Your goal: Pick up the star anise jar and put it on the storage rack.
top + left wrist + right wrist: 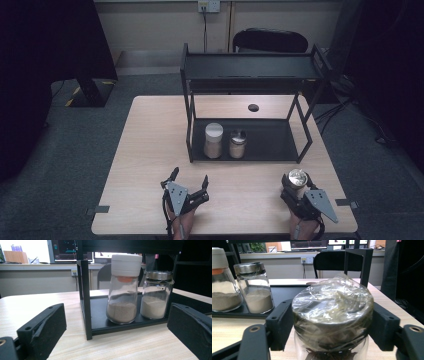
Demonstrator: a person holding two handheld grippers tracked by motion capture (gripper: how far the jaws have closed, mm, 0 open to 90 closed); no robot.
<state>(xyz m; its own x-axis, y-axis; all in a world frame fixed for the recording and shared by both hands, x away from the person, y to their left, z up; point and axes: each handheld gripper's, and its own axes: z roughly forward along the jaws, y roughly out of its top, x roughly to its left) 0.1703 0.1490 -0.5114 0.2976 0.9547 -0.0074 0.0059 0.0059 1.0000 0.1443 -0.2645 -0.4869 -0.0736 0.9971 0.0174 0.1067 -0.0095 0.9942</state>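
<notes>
A black two-tier rack (250, 70) stands at the table's far middle. On its lower shelf sit a white-capped jar of brownish powder (213, 140) (123, 287) (223, 282) and, right of it, a metal-lidded jar of pale powder (237, 144) (156, 295) (255, 288). My left gripper (190, 182) (112, 332) rests open near the table's front edge, in front of the rack, nothing between its jaws. My right gripper (295, 192) (332, 327) at the front right is shut on a glass jar (296, 178) (332, 315) whose metal lid is wrapped in plastic film.
A small dark hole (253, 107) marks the wooden table (150, 150) behind the rack. A black chair (270, 40) stands beyond the table, and a dark monitor stand (90, 90) is at the far left on the floor.
</notes>
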